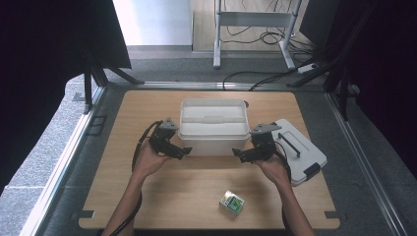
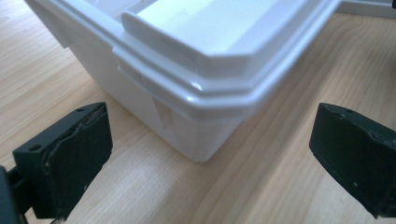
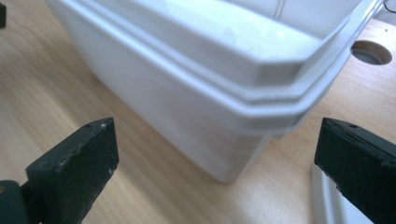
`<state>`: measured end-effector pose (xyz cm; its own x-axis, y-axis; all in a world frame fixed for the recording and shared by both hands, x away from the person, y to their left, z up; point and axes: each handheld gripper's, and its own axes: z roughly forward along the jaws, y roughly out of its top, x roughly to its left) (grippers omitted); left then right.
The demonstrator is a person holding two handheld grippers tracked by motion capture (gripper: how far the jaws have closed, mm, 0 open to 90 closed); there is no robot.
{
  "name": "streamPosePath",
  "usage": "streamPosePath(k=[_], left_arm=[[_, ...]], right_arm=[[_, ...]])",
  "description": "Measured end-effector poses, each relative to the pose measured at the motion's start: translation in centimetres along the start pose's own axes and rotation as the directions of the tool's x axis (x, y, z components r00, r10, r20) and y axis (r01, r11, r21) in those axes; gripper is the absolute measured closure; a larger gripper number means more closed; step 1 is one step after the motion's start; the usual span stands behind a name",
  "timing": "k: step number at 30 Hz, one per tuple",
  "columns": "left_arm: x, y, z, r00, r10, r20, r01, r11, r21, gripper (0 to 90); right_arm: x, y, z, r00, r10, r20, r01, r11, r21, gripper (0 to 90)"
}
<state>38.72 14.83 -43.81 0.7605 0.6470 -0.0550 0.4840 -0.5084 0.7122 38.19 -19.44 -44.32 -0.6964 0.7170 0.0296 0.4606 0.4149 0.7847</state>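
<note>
Two grippers flank a white plastic box [image 1: 213, 124] that stands open in the middle of the wooden table [image 1: 162, 196]. The left gripper [image 1: 183, 151] sits just beside the box's near left corner, its tips pointing inward at the wall; the right gripper [image 1: 238, 155] sits the same way at the near right corner.

In the left gripper view the jaws of the left gripper [image 2: 210, 158] stand wide apart with nothing between the pads. The corner of the box [image 2: 187, 93] rises straight ahead of the gap, close to the tips but apart from them, with bare table under the jaws. An insert tray [image 2: 196, 32] rests inside the box's rim.

In the right gripper view the right gripper [image 3: 215, 172] is spread just as wide and holds nothing. The box [image 3: 196, 107] shows its other near corner ahead of the gap, clear of both pads. A strip of the grey lid [image 3: 327, 200] lies under the right-hand jaw in that view.

From the high view, the lid [image 1: 300, 150] lies flat on the table at the box's right, just behind the right hand, its handle up. A small green and white carton [image 1: 232, 203] lies near the front edge of the table, well apart from the box and both grippers.
</note>
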Motion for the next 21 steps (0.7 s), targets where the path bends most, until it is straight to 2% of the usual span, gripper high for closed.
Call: streamPosePath(k=[3, 4, 8, 10, 14, 18, 21], left_arm=[[0.0, 0.1, 0.7, 0.9999, 0.013, -0.011, -0.013, 0.9998, -0.015, 0.0], [0.0, 0.1, 1.1, 1.0, 0.006, 0.003, -0.006, 0.9998, -0.017, 0.0], [-0.3, 0.1, 1.5, 0.9995, 0.011, 0.029, -0.01, 0.9998, -0.015, 0.0], [-0.6, 0.1, 1.6, 0.9997, 0.023, 0.002, -0.023, 0.9997, -0.009, 0.0], [-0.7, -0.1, 1.4, 0.9997, -0.002, 0.025, 0.002, 0.9997, -0.026, 0.0], [-1.7, -0.6, 0.9, 0.9998, 0.018, 0.013, -0.018, 0.9998, -0.01, 0.0], [-2.1, -0.9, 0.6, 0.9997, 0.016, 0.017, -0.015, 0.9998, -0.011, 0.0]], right_arm=[[-0.4, 0.3, 0.4, 0.9997, 0.002, -0.023, -0.002, 1.0, -0.01, 0.0], [-0.5, 0.4, 0.9, 0.9987, 0.006, -0.051, -0.006, 1.0, -0.019, 1.3], [-0.4, 0.5, 1.2, 0.9988, -0.006, -0.048, 0.005, 1.0, -0.011, 3.3], [-0.4, 0.4, 1.1, 0.9985, -0.008, -0.054, 0.007, 1.0, -0.014, 5.6], [-0.2, 0.1, 0.8, 0.9975, 0.008, -0.07, -0.01, 1.0, -0.029, 4.4], [0.7, -0.6, 0.1, 0.9971, 0.003, -0.077, -0.005, 0.999, -0.033, 3.1], [1.1, -0.9, -0.2, 0.9968, 0.001, -0.08, -0.003, 0.999, -0.035, 3.2]])
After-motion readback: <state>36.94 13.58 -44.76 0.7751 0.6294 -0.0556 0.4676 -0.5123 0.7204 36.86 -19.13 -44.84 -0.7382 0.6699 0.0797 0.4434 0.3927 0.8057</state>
